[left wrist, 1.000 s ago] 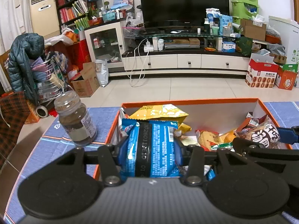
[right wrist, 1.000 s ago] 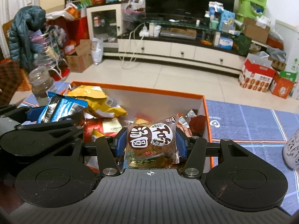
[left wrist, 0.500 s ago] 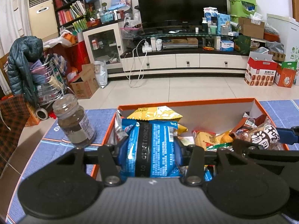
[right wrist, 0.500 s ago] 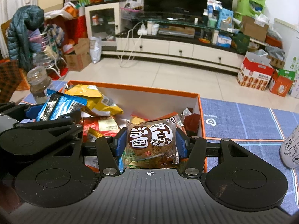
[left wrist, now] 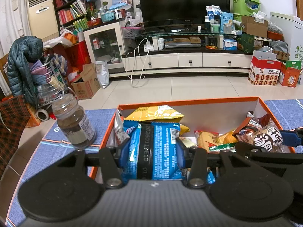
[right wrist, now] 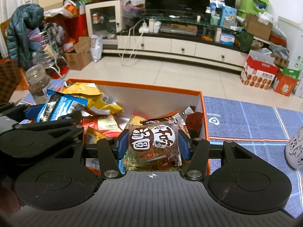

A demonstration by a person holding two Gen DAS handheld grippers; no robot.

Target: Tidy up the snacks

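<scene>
Left gripper point(left wrist: 153, 151): angled downward, blue pads clamped on a blue snack packet point(left wrist: 154, 149). Right gripper point(right wrist: 152, 147): angled downward alongside, to its right, pads clamped on a brown-and-white snack packet point(right wrist: 153, 141).

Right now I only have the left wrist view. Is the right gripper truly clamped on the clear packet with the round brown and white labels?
Observer: Yes. The right gripper has a blue pad pressed against each side of the clear packet of brown snacks.
Operator: What is to the right of the orange box?
Observer: A white cup with cat drawings stands on the blue cloth, apart from the orange cardboard box.
Operator: What lies near my blue foil packet?
Observer: Red packets with white labels lie in the box, beside the left gripper that is holding the blue foil packet.
</scene>
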